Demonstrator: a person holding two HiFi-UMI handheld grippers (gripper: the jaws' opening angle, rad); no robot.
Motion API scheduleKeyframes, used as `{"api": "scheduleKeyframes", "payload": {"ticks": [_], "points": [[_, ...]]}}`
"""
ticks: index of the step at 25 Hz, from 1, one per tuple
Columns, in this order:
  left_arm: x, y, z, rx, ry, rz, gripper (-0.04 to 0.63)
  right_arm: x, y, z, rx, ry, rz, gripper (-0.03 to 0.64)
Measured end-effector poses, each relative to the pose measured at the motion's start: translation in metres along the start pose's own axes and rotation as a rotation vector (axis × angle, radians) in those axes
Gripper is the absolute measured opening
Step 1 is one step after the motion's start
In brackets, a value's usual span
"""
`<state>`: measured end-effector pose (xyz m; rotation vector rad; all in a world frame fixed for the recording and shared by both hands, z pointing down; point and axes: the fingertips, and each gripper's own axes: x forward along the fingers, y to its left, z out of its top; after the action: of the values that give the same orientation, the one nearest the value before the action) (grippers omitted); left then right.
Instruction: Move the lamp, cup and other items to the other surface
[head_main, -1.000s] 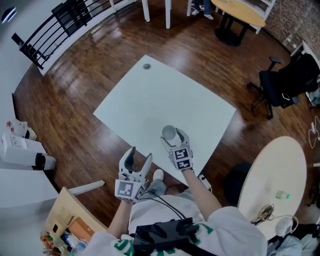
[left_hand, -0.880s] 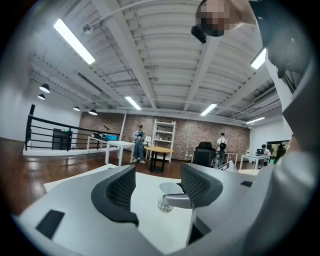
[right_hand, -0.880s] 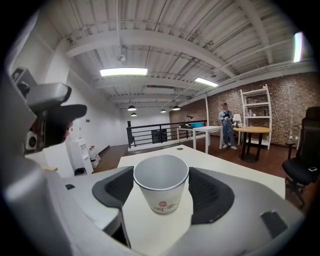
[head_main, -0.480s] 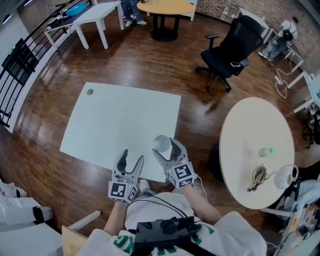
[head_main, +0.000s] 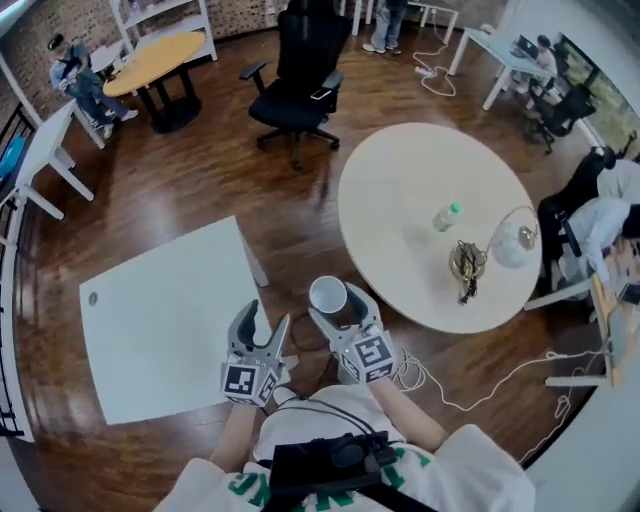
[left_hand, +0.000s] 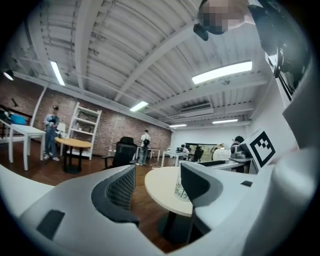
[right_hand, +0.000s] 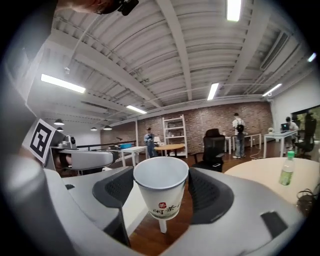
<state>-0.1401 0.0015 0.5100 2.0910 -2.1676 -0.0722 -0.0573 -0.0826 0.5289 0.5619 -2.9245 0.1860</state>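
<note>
Open office, dark wood floor: a white square table (head_main: 160, 320) lies at left, a round table (head_main: 400, 190) at right. The paper cup (right_hand: 161, 186) sits upright between the pads of the right gripper (head_main: 340, 308), above the floor between the tables, near the round one's edge. The jaws stand fairly wide, clamped on the cup wall below the rim, which keeps the mouth level in transit. The left gripper (head_main: 266, 322) is spread and empty, held alongside. The lamp (head_main: 514, 243) and a bottle (head_main: 445, 217) stand on the round table, probably the receiving surface.
</note>
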Motion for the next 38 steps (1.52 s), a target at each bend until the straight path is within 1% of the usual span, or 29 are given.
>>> {"api": "scheduleKeyframes", "payload": {"ticks": [3, 5, 7, 10, 14, 18, 21, 24, 26, 28, 31, 34, 35, 38], "points": [[0.045, -0.041, -0.018, 0.031, 0.017, -0.145, 0.275, -0.041, -0.059, -0.004, 0.007, -0.007, -0.164, 0.363], [0.071, -0.069, -0.029, 0.038, 0.039, -0.232, 0.276, -0.066, -0.091, -0.008, 0.02, -0.003, -0.253, 0.362], [0.093, -0.096, -0.038, 0.038, 0.061, -0.304, 0.275, -0.091, -0.12, -0.016, 0.047, -0.003, -0.324, 0.362], [0.123, -0.13, -0.047, 0.032, 0.081, -0.389, 0.275, -0.125, -0.164, -0.032, 0.087, 0.001, -0.438, 0.364], [0.16, -0.171, -0.06, 0.038, 0.109, -0.492, 0.275, -0.154, -0.212, -0.053, 0.136, -0.004, -0.537, 0.364], [0.198, -0.207, -0.07, 0.053, 0.131, -0.567, 0.276, -0.163, -0.259, -0.075, 0.156, 0.023, -0.591, 0.364], [0.222, -0.224, -0.073, 0.042, 0.167, -0.591, 0.275, -0.156, -0.291, -0.098, 0.16, 0.046, -0.613, 0.364], [0.244, -0.231, -0.086, 0.06, 0.17, -0.603, 0.275, -0.148, -0.326, -0.123, 0.164, 0.078, -0.64, 0.364], [0.257, -0.239, -0.085, 0.052, 0.178, -0.605, 0.275, -0.143, -0.347, -0.135, 0.168, 0.091, -0.643, 0.365], [0.268, -0.241, -0.089, 0.052, 0.188, -0.593, 0.276, -0.135, -0.364, -0.145, 0.173, 0.101, -0.631, 0.365], [0.284, -0.239, -0.095, 0.053, 0.224, -0.565, 0.275, -0.122, -0.394, -0.171, 0.183, 0.129, -0.617, 0.367], [0.3, -0.238, -0.101, 0.086, 0.228, -0.558, 0.275, -0.11, -0.422, -0.183, 0.184, 0.157, -0.608, 0.367], [0.303, -0.238, -0.1, 0.08, 0.226, -0.548, 0.275, -0.106, -0.427, -0.185, 0.184, 0.167, -0.605, 0.368], [0.306, -0.244, -0.089, 0.017, 0.261, -0.518, 0.276, -0.099, -0.433, -0.198, 0.189, 0.199, -0.59, 0.373]]}}
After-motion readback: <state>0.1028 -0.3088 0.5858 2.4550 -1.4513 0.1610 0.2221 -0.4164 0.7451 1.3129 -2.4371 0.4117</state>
